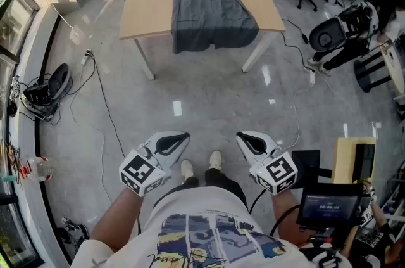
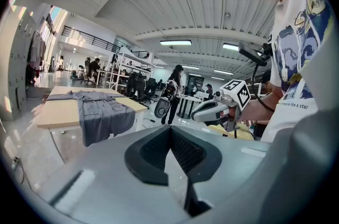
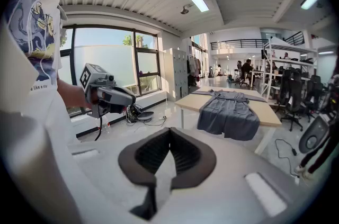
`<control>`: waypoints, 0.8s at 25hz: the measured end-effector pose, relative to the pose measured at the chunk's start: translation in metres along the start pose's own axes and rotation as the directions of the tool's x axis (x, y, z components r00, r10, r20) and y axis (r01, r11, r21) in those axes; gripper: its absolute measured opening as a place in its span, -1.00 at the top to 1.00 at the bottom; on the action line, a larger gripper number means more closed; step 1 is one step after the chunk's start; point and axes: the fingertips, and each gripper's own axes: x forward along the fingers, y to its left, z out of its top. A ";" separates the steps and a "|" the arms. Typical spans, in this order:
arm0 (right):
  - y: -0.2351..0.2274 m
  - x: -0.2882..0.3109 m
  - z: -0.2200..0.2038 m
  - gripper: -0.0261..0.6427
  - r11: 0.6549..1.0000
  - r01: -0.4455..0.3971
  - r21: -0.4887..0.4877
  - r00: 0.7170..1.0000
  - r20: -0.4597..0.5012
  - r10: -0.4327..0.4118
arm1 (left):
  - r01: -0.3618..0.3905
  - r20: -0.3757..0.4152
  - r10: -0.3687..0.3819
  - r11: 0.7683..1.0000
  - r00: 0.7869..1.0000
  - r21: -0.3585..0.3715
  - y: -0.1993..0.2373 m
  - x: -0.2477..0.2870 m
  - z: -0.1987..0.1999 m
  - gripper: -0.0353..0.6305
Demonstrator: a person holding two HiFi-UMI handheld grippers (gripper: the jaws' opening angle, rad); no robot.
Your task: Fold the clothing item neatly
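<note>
Grey garment (image 1: 212, 7) lies spread flat on the wooden table (image 1: 149, 16), sleeves out to both sides, a belt across its waist and its hem hanging over the near edge. The table stands well apart from the person, across the glossy floor (image 1: 190, 95). The left gripper (image 1: 181, 137) and the right gripper (image 1: 244, 137) are held close to the body, above the shoes (image 1: 201, 165). Both have their jaws pressed together with nothing between them, far from the garment.
</note>
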 end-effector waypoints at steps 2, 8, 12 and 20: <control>-0.003 -0.003 0.002 0.91 1.000 0.012 -0.002 1.000 -0.010 -0.012 | 0.007 -0.005 -0.007 1.000 1.000 0.001 -0.002 -0.001 0.001 0.87; -0.012 -0.006 0.005 0.87 0.999 0.040 0.012 0.999 -0.003 -0.040 | -0.002 0.006 0.002 1.000 1.000 -0.015 0.011 -0.003 0.000 0.87; -0.021 -0.003 0.002 0.86 0.999 0.045 0.009 0.999 -0.017 -0.045 | -0.019 0.003 0.019 1.000 1.000 -0.018 0.020 -0.003 -0.004 0.87; -0.111 0.043 0.034 0.86 0.999 -0.015 -0.031 1.000 0.000 0.015 | -0.094 -0.014 0.094 0.995 0.996 -0.026 0.076 0.063 0.030 0.87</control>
